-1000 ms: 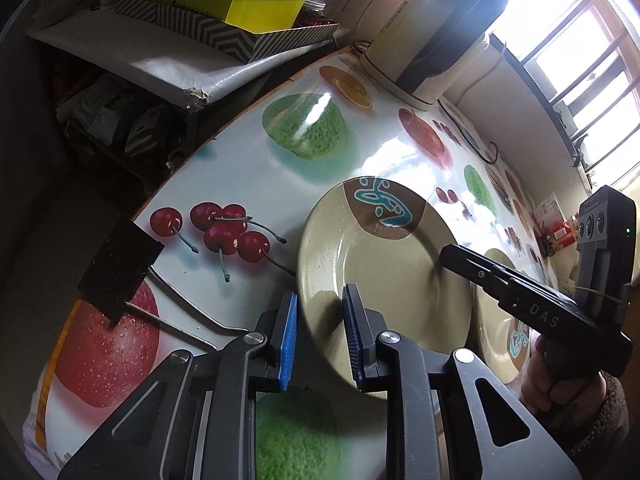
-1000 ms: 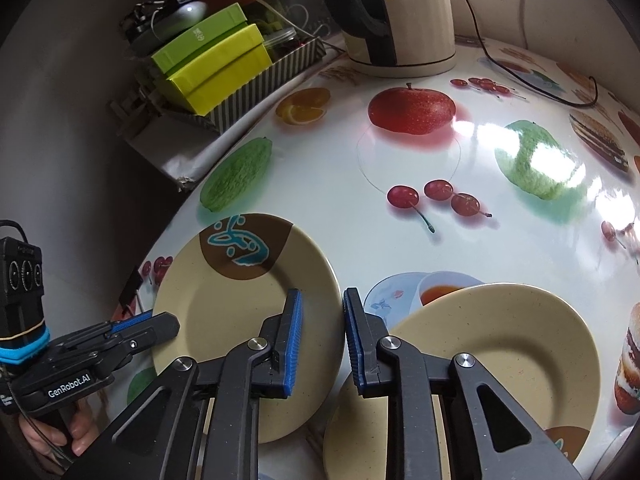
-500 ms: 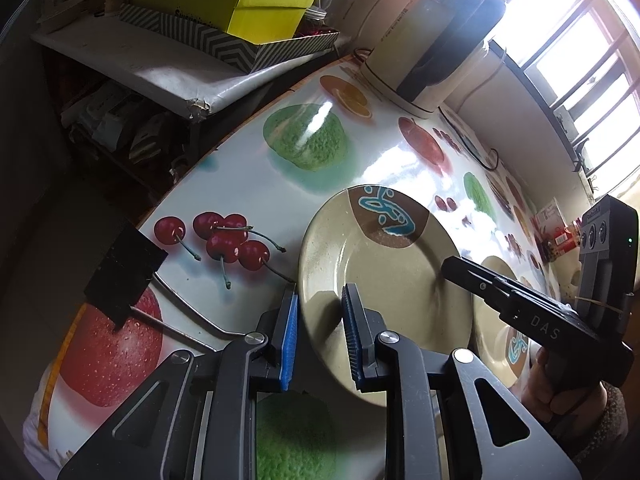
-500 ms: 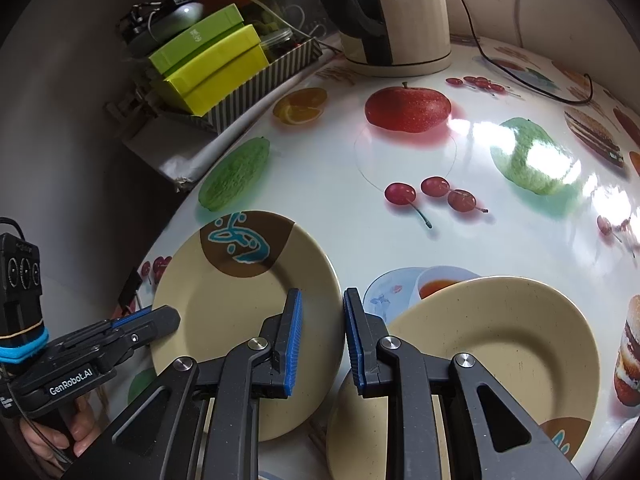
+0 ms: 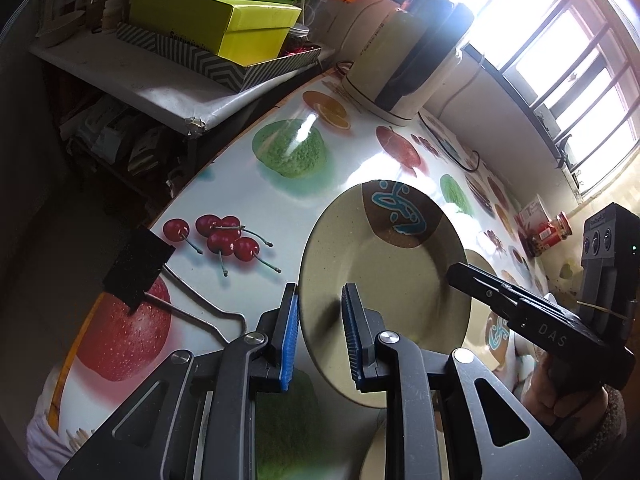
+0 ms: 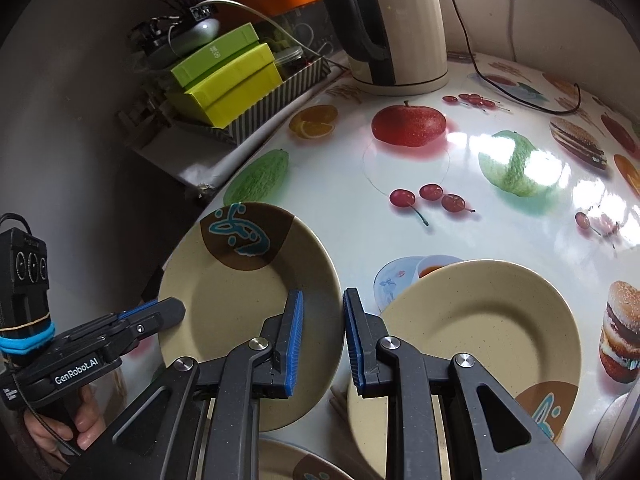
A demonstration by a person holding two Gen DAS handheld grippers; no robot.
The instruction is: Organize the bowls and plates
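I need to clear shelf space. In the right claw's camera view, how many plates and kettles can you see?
Plates: 3, one lifted, one on the table, one at the bottom edge
Kettle: 1
Total: 4

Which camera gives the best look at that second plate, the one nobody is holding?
The right wrist view: the resting plate lies nearly whole on the tablecloth, beside the lifted plate. The left wrist view shows only a sliver of it, behind the lifted plate and the right gripper.
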